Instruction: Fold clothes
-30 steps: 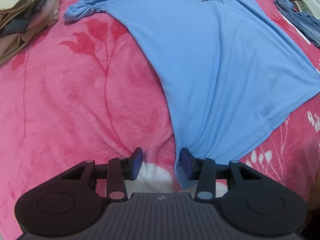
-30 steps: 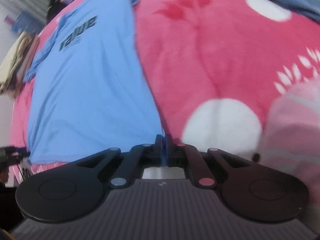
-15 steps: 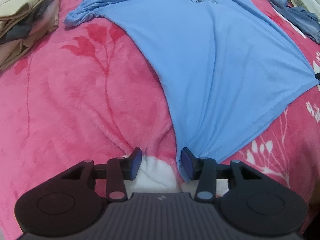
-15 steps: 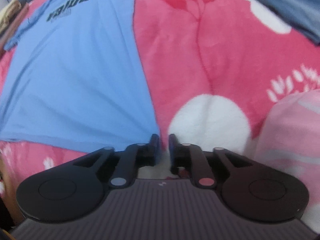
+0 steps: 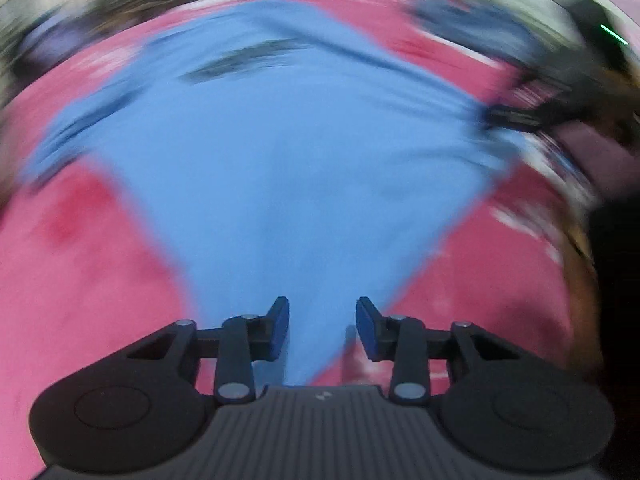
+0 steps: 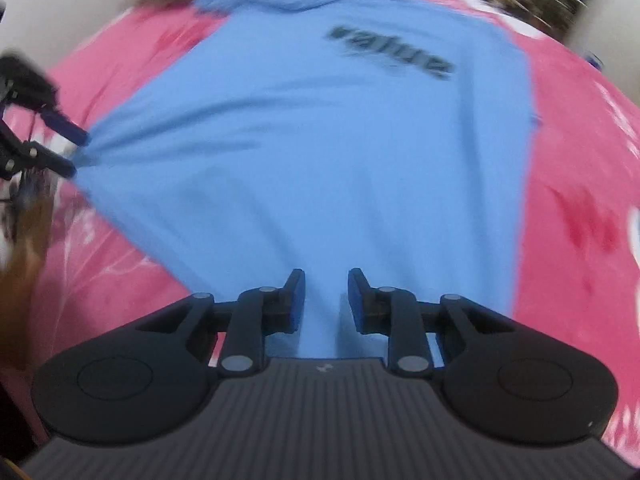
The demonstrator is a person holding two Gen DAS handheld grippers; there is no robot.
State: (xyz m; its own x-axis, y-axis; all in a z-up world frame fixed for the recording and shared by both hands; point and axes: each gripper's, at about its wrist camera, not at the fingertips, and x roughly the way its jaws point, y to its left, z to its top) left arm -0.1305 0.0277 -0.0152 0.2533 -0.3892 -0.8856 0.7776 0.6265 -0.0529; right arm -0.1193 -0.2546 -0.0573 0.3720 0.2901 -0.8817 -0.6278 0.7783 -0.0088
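left wrist view: heavy motion blur. pink blanket (image 5: 80, 280) covers the surface, w/ a darker blue garment (image 5: 460, 20) smeared at the far right and blurred room clutter along the top. the light blue t-shirt (image 5: 280, 160) lies spread on it, narrowing to a corner that runs betw. the left gripper (image 5: 322, 328) pads. jaws stand apart w/ cloth in the gap; can't tell if the pads actually pinch it.

right wrist view: same pink blanket, pale wall behind. shirt's dark "value" print (image 6: 392, 54) sits at the far end. right gripper (image 6: 326, 300) jaws parted, shirt hem betw. them, grip unclear. left gripper at the left edge, at another shirt corner.
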